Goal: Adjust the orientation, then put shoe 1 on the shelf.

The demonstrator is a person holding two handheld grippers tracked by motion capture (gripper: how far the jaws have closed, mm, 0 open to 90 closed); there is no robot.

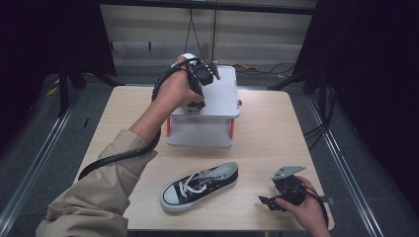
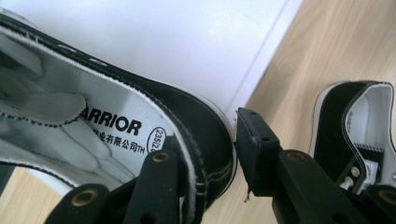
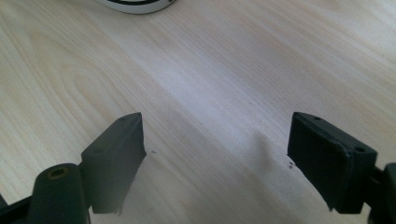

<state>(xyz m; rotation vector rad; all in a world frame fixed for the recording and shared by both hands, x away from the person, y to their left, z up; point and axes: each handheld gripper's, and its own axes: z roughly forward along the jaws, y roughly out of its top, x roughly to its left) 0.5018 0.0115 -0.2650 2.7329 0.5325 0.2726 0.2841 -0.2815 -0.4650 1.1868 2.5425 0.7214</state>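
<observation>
Overhead; two close tabletop (image 1: 267, 133) views.

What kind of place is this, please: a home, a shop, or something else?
Probably a recording studio or lab, not a home. Black curtains hang round a lone wooden table, cables trail across a grey floor, and a person works a sneaker with hand-held grippers.

A light wooden table (image 1: 276, 133) holds a white raised stand (image 1: 217, 106) at twelve o'clock. The left gripper (image 1: 195, 101) reaches onto its top, the hand (image 1: 175, 89) wrapped around it. A black-and-white sneaker (image 1: 200, 186) lies at six o'clock, toe toward seven. The right gripper (image 1: 269, 201) rests at four o'clock, near the table edge.
</observation>
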